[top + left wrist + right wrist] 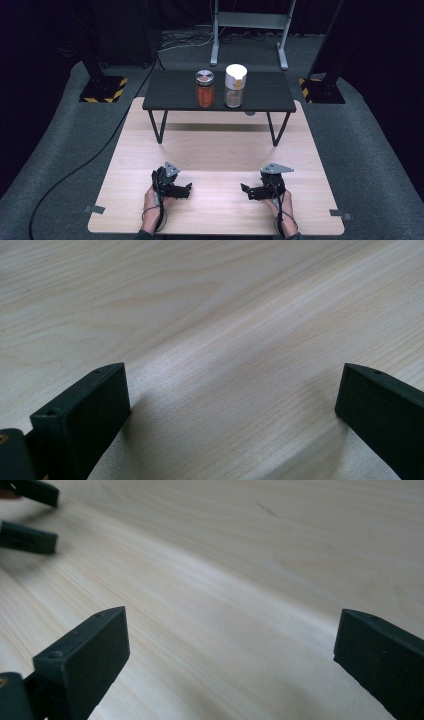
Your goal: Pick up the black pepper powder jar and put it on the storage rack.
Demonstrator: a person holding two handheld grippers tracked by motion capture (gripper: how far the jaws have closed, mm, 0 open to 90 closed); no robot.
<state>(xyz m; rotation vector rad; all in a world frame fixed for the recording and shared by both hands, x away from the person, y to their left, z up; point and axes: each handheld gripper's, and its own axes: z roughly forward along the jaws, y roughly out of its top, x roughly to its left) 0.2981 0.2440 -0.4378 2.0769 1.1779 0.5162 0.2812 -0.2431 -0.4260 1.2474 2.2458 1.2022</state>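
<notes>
both grippers' fingers spread wide, empty; left gripper (189, 188), right gripper (244, 189). 2 jars upright, far ahead: orange jar (205, 89) left-nearer, white-lidded jar (234, 85) right-nearer.

Black grippers (189, 188), grey tri plates

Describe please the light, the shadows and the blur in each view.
High view: dim and soft, dark surroundings; the black shelf shadows the wooden table. Left gripper view: sharp wood grain, soft shadows beside the open left claw. Right gripper view: right claw open, far corner blurred.
</notes>
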